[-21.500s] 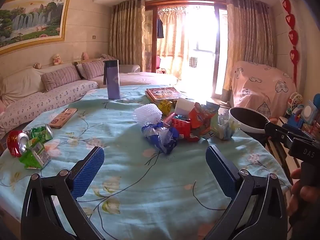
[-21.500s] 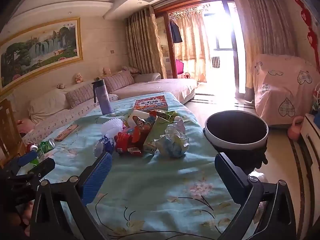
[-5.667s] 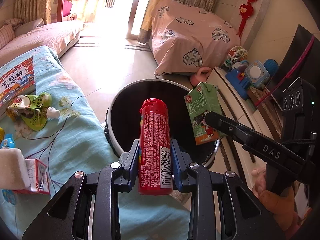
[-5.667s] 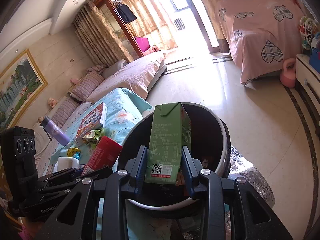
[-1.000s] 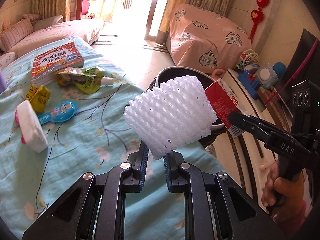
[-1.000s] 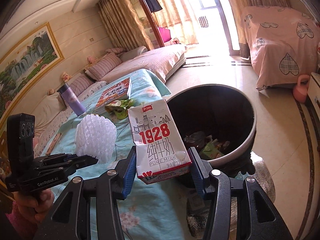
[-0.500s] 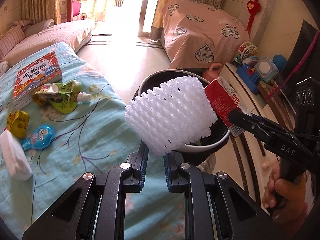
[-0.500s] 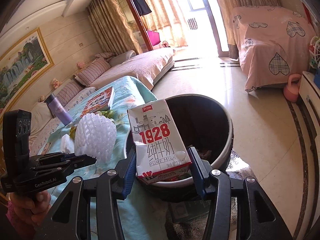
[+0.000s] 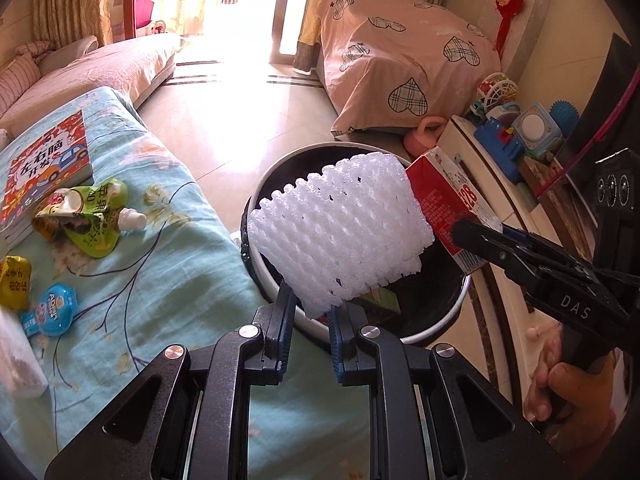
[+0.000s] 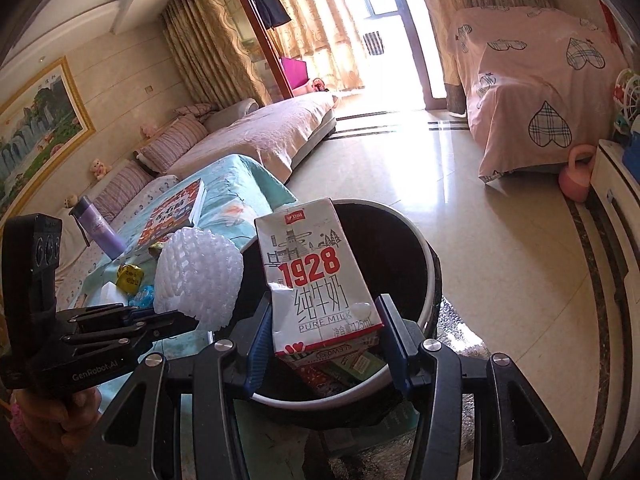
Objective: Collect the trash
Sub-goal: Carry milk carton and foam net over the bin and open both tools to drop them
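Observation:
My left gripper (image 9: 311,312) is shut on the lower edge of a white foam fruit net (image 9: 340,236), which it holds over the near rim of the black round bin (image 9: 276,172). My right gripper (image 10: 322,332) is shut on a red-and-white milk carton (image 10: 316,280), upright above the bin (image 10: 400,248). In the left wrist view the carton (image 9: 444,204) shows just right of the net. In the right wrist view the net (image 10: 198,280) is left of the carton. Some trash lies at the bin's bottom.
On the blue flowered tablecloth (image 9: 168,272) lie a green pouch (image 9: 88,220), a yellow wrapper (image 9: 14,288), a blue packet (image 9: 52,312) and a picture book (image 9: 48,160). A purple bottle (image 10: 96,228) stands farther back. A pink-covered chair (image 10: 536,92) and a toy shelf (image 9: 516,140) stand beyond the bin.
Both grippers have moved off the table toward the bin, each still holding its item. The foam net and the carton now hang over the bin's opening.

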`<state>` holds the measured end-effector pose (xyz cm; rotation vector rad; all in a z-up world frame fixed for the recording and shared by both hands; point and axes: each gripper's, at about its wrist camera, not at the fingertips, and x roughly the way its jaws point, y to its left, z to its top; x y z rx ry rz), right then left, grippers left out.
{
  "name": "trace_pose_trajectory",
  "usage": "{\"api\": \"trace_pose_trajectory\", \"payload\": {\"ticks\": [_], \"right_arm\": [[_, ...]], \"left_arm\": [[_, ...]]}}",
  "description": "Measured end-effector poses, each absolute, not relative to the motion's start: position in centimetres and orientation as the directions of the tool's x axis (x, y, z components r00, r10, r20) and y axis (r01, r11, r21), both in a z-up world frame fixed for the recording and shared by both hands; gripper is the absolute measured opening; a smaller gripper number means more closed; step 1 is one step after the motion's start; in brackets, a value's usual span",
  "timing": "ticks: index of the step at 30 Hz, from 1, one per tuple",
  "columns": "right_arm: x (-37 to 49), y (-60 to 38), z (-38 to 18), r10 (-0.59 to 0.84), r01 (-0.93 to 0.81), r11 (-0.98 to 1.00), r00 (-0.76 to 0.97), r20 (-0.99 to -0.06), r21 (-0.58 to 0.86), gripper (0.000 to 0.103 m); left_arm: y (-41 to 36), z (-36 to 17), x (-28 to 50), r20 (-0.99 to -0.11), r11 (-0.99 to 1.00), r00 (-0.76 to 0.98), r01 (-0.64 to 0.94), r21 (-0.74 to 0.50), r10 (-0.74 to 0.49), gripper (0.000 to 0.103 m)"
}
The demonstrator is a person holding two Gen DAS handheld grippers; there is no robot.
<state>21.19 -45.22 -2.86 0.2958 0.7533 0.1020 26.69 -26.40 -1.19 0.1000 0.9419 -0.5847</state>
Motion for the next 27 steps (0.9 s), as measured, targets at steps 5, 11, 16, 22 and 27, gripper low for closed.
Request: {"api": "trace_pose_trajectory", "payload": {"ticks": [5, 11, 16, 22, 27], "right_arm": [[21.8, -45.9, -3.2, 0.197, 0.018, 0.953, 0.721, -0.665, 0.302, 0.05], [22.9, -46.5, -4.1, 0.218, 0.017, 0.947, 0.702, -0.678, 0.322, 0.053], [22.5, -46.8, -4.6, 0.244, 0.019, 0.933, 0.699, -0.672, 0.359, 0.062], [20.8, -46.0, -4.4, 0.273, 0.005, 0.917, 0.72, -0.638, 0.399, 0.089], [19.6, -43.7, -4.0, 0.3, -0.023, 0.91, 0.725, -0.619, 0.414, 0.094]], "left_arm": [[-27.0, -1.5, 27.2, -0.792, 0.846, 0.449, 0.51, -0.153, -0.414, 0.019], [-27.0, -1.5, 27.4, -0.786, 0.852, 0.46, 0.501, -0.154, -0.412, 0.051], [-25.6, -1.7, 26.7, -0.781, 0.859, 0.465, 0.483, -0.173, -0.418, 0.057], [-21.7, -2.5, 25.0, -0.777, 0.892, 0.499, 0.419, -0.173, -0.385, 0.063], [-17.7, -3.1, 23.7, -0.779, 0.919, 0.52, 0.35, -0.182, -0.352, 0.064]]}}
